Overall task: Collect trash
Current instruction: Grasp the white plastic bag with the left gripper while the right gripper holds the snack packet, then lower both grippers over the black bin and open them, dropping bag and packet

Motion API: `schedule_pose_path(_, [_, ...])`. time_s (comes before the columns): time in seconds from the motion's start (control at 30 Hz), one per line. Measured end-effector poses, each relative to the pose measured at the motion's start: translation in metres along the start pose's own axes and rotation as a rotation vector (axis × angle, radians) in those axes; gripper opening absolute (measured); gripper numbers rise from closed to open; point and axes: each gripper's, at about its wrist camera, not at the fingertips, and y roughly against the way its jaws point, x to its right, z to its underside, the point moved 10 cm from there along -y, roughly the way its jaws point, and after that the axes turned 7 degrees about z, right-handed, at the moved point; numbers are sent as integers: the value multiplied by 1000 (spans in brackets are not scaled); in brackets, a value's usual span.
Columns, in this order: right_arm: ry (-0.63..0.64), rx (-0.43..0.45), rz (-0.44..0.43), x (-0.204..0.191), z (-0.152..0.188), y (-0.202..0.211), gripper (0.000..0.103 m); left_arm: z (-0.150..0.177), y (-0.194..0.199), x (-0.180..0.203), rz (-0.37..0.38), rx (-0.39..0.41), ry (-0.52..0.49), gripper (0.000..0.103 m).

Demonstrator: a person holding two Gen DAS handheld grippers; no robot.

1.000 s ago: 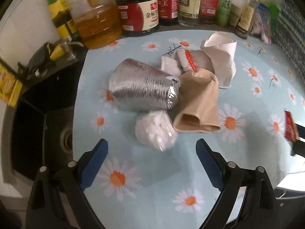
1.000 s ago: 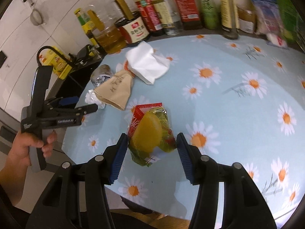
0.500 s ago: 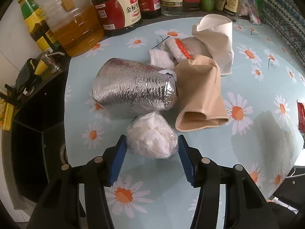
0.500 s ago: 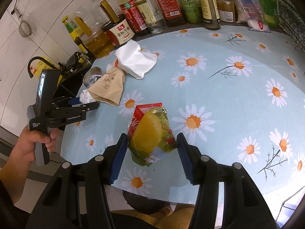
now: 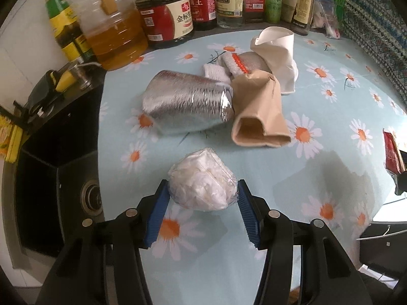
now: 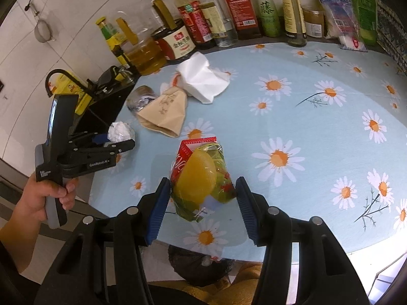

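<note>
A: Left gripper is clamped on the clear bag of white scraps, blue pads pressing both flanks. Its jaws have just been closing, bag between them. The bag looks off the cloth or barely on it, near the table's left edge.

B: Why grab it at the widest part?

A: My read: it's soft and lumpy, so a squeeze across the middle keeps it from slipping out.

B: What's next to it?

A: Black stove just left of the table edge. Beyond the bag: silver foil pouch on its side, brown paper bag touching it, white paper bag behind. All trash not yet collected, I'd say.

B: Right side?

A: Right gripper is gripping a snack packet, yellow and green with a red top, held above the daisy tablecloth near the front edge.

B: Anything in the way?

A: Bottles line the back wall, well apart from both grippers. A dark bag sits below the table edge, likely the bin. Can't tell if it's open.
</note>
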Motion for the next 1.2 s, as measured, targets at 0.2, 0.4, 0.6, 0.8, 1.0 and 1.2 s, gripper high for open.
schedule_pose_path(0.2, [45, -13, -33, -24, 15, 0, 53, 29, 20, 7, 15, 12, 32, 52])
schedule_pose_path(0.4, [83, -32, -68, -48, 35, -1, 54, 69, 40, 13, 46, 20, 115, 52])
schedule_pose_path(0.6, [116, -74, -91, -69, 62, -6, 54, 110, 51, 21, 67, 2, 163, 52])
schedule_pose_path(0.8, [136, -134, -110, -87, 96, -14, 54, 160, 49, 29, 101, -53, 205, 52])
schedule_pose_path(1.0, [142, -192, -120, -96, 126, -24, 54, 202, 32, 37, 129, -132, 216, 52])
schedule_pose_path(1.2, [113, -276, -118, -93, 160, -47, 54, 233, 6, 44, 157, -213, 219, 52])
